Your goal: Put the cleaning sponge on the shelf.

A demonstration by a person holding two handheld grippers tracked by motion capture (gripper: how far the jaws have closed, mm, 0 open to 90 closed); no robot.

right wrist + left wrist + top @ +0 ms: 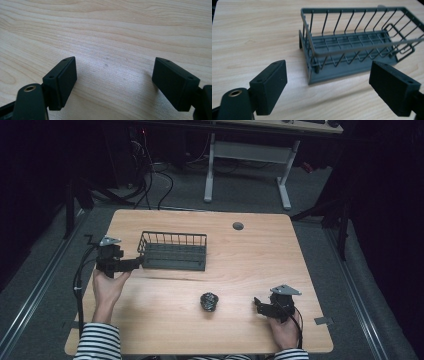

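At the left of the high view, my left gripper [136, 264] sits at the near left end of the dark grey wire basket with a solid base tray [173, 251], which stands on the light wooden table [250, 255] left of centre. My left hand [107, 285] holds it palm up from below, forearm in a striped sleeve [97, 342] coming in from the near edge. The left gripper view adds what the high view cannot resolve: the jaws are spread wide, nothing between them, with the basket's near corner lying just ahead of the gap and bare wood under both pads. The basket looks empty in that view.

Right of the basket, nearer me, a small dark crumpled ball-like object [209, 301] rests on the table, apart from both grippers. Its material is too small to tell.

Further right, my right gripper [258, 304] lies low near the table's near right corner, pointing left toward the dark object, my right hand [284, 330] gripping it from behind. The right gripper view shows the jaws parted wide over bare wood grain, holding nothing.
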